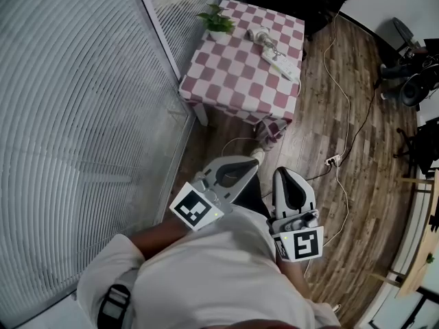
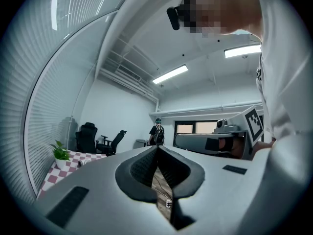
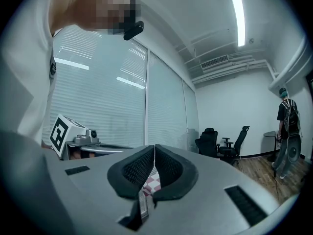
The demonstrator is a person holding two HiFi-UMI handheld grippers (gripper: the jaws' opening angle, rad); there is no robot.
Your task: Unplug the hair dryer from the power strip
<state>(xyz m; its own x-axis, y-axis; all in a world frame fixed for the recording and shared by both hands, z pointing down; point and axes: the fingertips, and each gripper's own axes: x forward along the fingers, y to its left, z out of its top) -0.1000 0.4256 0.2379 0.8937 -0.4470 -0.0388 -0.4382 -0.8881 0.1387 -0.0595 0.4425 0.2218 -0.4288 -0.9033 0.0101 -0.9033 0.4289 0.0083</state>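
A small table with a pink-and-white checked cloth [image 1: 236,74] stands ahead of me, across the wood floor. A white hair dryer [image 1: 260,37] lies on it, and beside that a white power strip [image 1: 281,64]. Both grippers are held close to my body, far short of the table. The left gripper [image 1: 252,163] is shut with nothing in it, and its pads meet at the tips [image 2: 157,149]. The right gripper [image 1: 284,173] is also shut and empty [image 3: 154,148]. The checked cloth [image 3: 148,181] shows through the gap below the right pads.
A potted plant [image 1: 217,22] sits on the table's far left corner. White cables run over the floor to a plug [image 1: 333,160] right of the table. Blinds and glass [image 1: 75,115] line the left side. Office chairs [image 3: 222,143] and a standing person [image 3: 285,126] are farther back.
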